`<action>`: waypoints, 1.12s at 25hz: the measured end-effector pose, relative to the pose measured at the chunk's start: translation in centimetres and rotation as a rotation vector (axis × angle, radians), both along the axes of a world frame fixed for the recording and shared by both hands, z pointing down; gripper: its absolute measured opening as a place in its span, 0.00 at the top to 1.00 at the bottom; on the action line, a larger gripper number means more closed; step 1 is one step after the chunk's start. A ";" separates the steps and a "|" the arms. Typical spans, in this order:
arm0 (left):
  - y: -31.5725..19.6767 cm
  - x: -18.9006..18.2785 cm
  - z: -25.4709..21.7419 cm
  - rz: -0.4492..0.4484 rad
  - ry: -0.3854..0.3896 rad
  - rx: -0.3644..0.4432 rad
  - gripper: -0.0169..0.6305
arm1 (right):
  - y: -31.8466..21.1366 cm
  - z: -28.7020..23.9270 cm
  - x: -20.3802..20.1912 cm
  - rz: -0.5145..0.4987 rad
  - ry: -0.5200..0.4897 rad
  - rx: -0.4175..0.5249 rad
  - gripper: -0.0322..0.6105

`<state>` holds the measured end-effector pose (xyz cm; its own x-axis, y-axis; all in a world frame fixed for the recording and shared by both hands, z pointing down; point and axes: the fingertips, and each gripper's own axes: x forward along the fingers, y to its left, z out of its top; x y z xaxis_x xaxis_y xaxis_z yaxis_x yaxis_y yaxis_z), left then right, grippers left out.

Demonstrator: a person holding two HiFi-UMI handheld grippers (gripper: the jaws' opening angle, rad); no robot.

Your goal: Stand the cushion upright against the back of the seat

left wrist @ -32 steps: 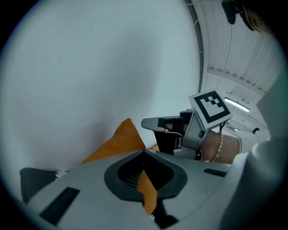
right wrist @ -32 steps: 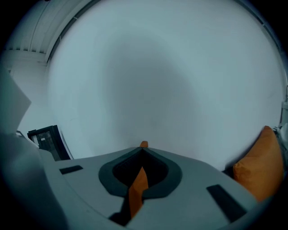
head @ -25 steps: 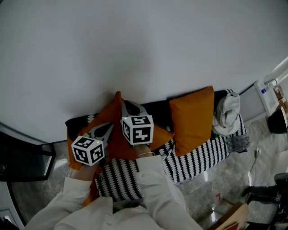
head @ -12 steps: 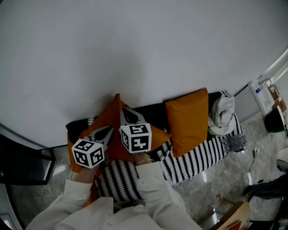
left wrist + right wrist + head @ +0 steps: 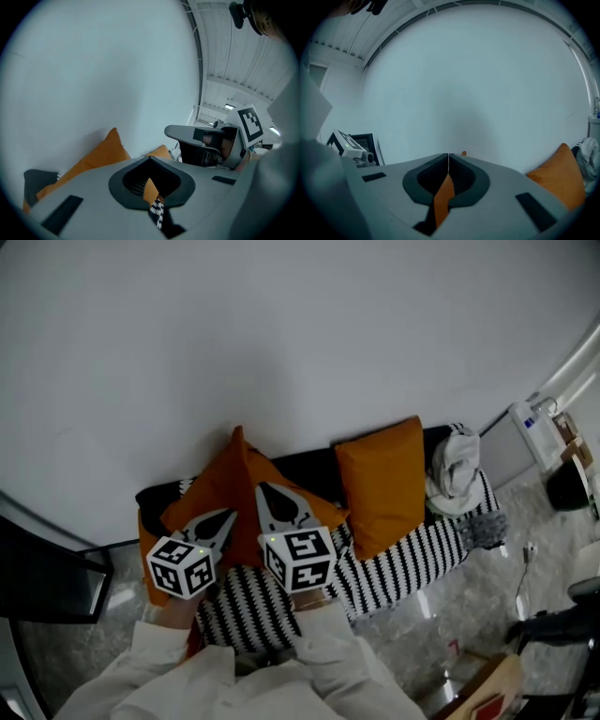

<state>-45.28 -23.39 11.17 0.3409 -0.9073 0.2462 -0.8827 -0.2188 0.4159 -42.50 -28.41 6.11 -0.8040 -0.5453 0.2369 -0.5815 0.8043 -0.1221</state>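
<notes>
The orange square fabric cushion [image 5: 225, 486] lies directly ahead of and slightly below both tools, at the left end of the seat. It is tilted diamond-wise, with one corner pointing up along the white wall [image 5: 281, 334]. Its long diagonal runs from that raised corner down toward the person. The left gripper [image 5: 214, 524] is pressed together, with a strip of orange fabric showing between its pads. The right gripper [image 5: 279, 505] is likewise closed on a thin fold of the same fabric. Both grip the cushion's near edge: the left gripper toward its left half, the right gripper toward its right corner. Neither is clearly nearer. The black seat back [image 5: 319, 470] lies beyond the cushion, so the coming move probably calls for squaring the cushion, lowering its bottom edge onto the black-and-white striped seat cover [image 5: 412, 563], and leaning its top rearward. Count: two grippers; two orange cushions, the second orange fabric cushion [image 5: 382, 486] already upright further right; one white-grey cloth bundle [image 5: 455, 470] at the right end.
</notes>
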 end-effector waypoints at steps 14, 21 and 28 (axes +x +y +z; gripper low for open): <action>4.2 4.5 -2.4 -0.015 -0.070 0.044 0.96 | 6.2 -0.3 6.0 -0.092 -0.025 0.000 0.93; 5.7 7.0 -2.8 0.012 -0.099 0.051 0.96 | 8.6 0.1 7.3 -0.151 0.011 0.014 0.93; 6.9 8.5 -3.4 0.013 -0.099 0.074 0.96 | 10.5 0.8 8.8 -0.161 0.014 0.001 0.93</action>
